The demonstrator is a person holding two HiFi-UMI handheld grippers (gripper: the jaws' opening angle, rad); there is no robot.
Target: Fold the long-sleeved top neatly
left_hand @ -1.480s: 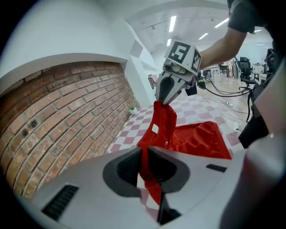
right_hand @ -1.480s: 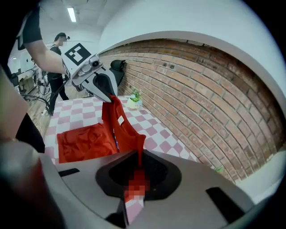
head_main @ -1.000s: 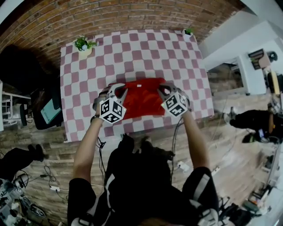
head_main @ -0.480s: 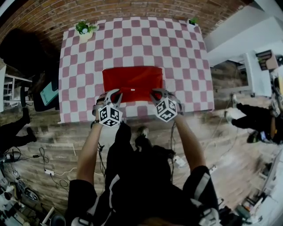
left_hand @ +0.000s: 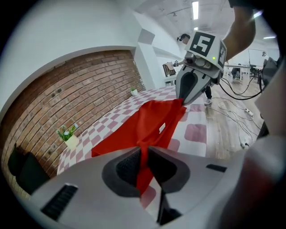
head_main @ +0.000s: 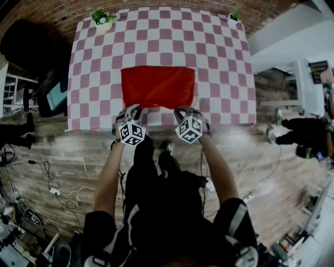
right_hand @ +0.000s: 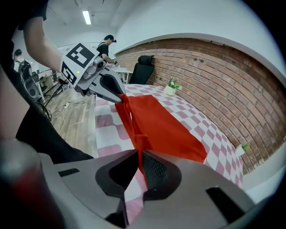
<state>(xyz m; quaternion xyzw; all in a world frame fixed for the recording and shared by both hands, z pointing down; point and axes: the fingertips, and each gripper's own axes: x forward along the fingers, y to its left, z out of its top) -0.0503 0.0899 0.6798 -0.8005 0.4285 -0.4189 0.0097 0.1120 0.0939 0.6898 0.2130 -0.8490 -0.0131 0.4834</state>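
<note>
Change: a second ago the red long-sleeved top point(head_main: 158, 87) was held up, bunched, between the two raised grippers. It is now spread out flat, and both grippers have come down and back toward the near edge of the tabletop point(head_main: 219, 62).
Left gripper point(head_main: 133, 108): fingers clamped on the top's near left corner, with red cloth pinched between the pads.
Right gripper point(head_main: 182, 109): fingers clamped on the near right corner in the same way.
Top's place: middle of the pink-and-white checked tabletop. Its far edge lies on the cloth and its near edge runs between the two grippers.
Top's look: a tidy red rectangle, wider than deep, with no sleeves sticking out. It is mostly smooth, with creases fanning from each pinched corner, and a small white label point(left_hand: 161, 128) shows near the front edge.
Around: a potted plant point(head_main: 102, 20) stands at the far left corner, with a brick wall point(head_main: 52, 15) behind.
</note>
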